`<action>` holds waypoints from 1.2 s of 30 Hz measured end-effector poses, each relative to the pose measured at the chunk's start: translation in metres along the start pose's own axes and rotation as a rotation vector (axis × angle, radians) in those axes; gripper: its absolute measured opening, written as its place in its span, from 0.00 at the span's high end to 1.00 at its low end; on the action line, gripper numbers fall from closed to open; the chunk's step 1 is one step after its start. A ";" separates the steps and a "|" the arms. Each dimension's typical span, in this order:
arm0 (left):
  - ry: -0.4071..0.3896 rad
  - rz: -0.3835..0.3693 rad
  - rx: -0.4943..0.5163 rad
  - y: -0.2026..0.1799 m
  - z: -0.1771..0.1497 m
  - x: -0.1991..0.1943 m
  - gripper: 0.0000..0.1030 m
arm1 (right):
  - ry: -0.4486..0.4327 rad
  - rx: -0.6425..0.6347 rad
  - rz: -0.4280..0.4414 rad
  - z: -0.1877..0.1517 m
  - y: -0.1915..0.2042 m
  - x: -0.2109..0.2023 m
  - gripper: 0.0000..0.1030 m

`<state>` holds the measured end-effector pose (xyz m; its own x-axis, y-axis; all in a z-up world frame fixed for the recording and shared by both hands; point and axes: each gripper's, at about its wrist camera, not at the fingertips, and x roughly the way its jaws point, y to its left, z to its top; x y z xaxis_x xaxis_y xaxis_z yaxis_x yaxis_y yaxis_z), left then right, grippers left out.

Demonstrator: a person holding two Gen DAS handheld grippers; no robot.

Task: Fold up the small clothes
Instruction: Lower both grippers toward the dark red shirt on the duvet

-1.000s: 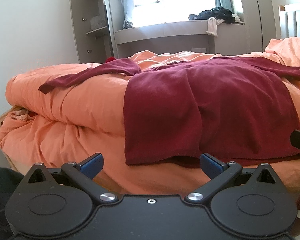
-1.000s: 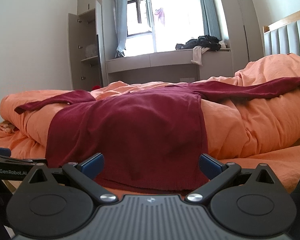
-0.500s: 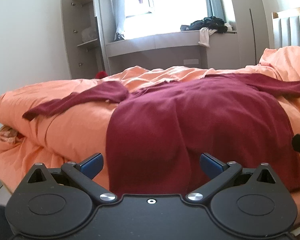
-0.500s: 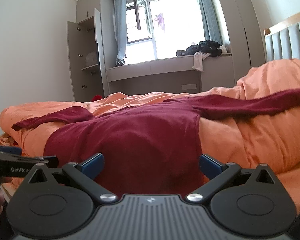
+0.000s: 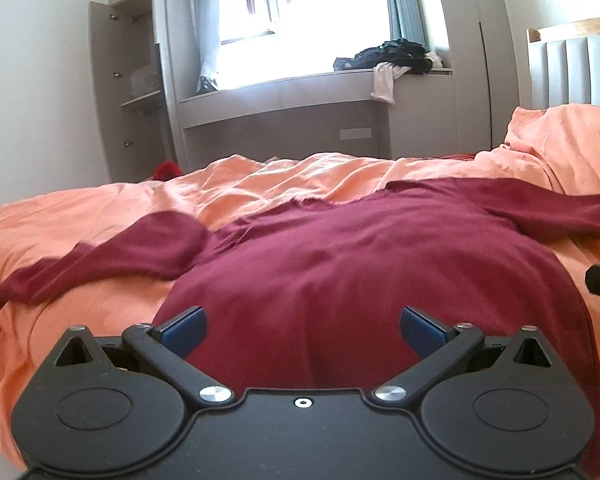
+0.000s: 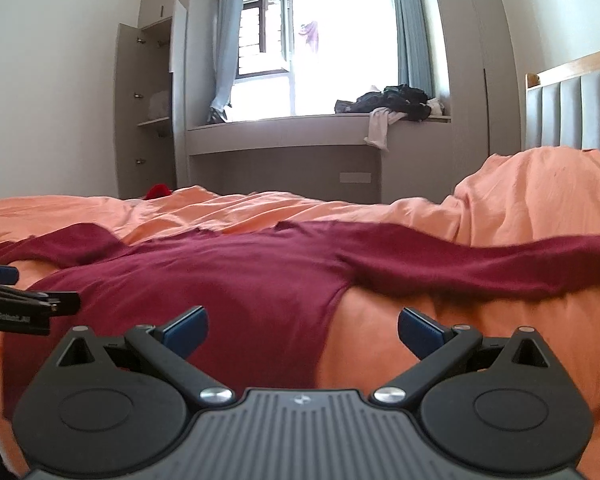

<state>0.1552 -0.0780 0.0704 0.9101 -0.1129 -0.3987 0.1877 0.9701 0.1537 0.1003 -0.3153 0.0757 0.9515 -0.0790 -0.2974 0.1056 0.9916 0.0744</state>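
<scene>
The dark red long-sleeved top (image 5: 340,280) lies spread flat on the orange duvet (image 5: 80,232) of the bed, both sleeves extended outward to either side. The left hand-held gripper (image 5: 302,330) sits low over the top's lower body, jaws wide apart, nothing between the blue pads (image 5: 182,328). The right hand-held gripper (image 6: 302,330) is positioned at the top's right side edge (fabric on one side, bare duvet on the other), jaws likewise wide apart and gripping nothing. A pile of dark clothes (image 6: 392,102) rests on the window ledge (image 6: 284,128) beyond the bed.
</scene>
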 end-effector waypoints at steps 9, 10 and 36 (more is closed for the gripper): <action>-0.020 -0.021 0.018 -0.022 0.052 0.053 0.00 | 0.029 -0.045 -0.101 0.029 -0.039 0.052 0.00; -0.019 -0.022 0.019 -0.025 0.056 0.061 0.00 | 0.032 -0.046 -0.108 0.031 -0.044 0.057 0.00; -0.020 -0.008 0.050 -0.055 0.056 0.143 0.00 | 0.070 -0.008 -0.294 0.039 -0.123 0.098 0.00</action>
<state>0.2956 -0.1595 0.0557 0.9154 -0.1257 -0.3825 0.2133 0.9571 0.1960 0.1925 -0.4488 0.0747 0.8581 -0.3559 -0.3700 0.3713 0.9280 -0.0316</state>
